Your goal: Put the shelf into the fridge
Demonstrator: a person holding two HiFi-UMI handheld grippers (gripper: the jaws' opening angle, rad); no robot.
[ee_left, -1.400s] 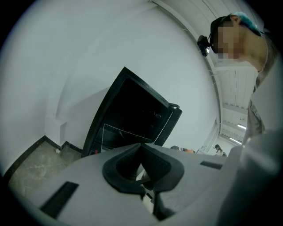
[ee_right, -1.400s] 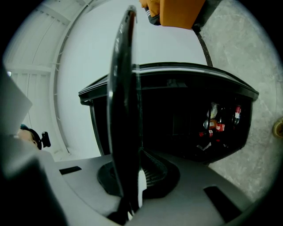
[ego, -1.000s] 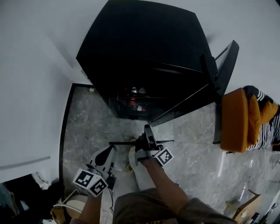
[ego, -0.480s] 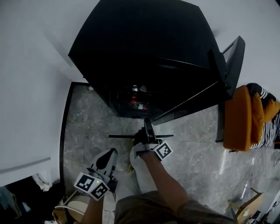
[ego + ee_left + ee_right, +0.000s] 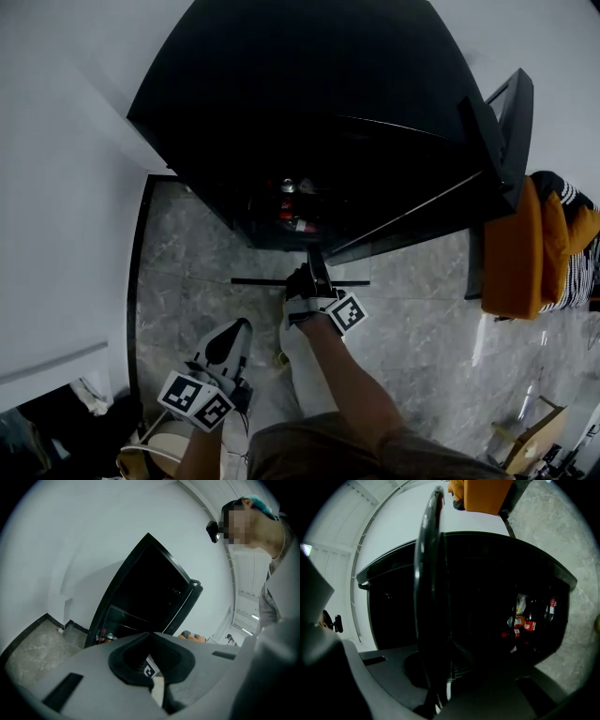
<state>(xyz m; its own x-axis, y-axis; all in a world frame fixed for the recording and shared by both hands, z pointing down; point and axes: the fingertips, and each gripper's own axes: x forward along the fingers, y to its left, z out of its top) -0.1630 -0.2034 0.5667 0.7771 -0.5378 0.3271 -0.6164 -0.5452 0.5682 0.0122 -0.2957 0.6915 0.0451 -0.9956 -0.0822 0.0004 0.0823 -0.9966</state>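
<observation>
A black fridge (image 5: 309, 103) stands against the wall with its door (image 5: 497, 141) swung open to the right. Bottles and cans (image 5: 291, 202) show low inside it. My right gripper (image 5: 314, 274) is shut on the shelf (image 5: 267, 281), a glass pane with a black front bar, held level just before the fridge's opening. In the right gripper view the shelf's dark edge (image 5: 427, 573) runs up the picture from the jaws, with the bottles (image 5: 526, 620) beyond. My left gripper (image 5: 227, 339) hangs low at the left, shut with nothing in it (image 5: 150, 637).
An orange chair (image 5: 511, 244) with a striped cloth (image 5: 572, 253) stands right of the open door. Grey marble floor (image 5: 187, 272) lies before the fridge, with a white wall (image 5: 56, 206) on the left. A wooden stool (image 5: 525, 441) sits at the lower right.
The right gripper has carried the shelf nearer to the fridge's opening. The left gripper has stayed low at the left.
</observation>
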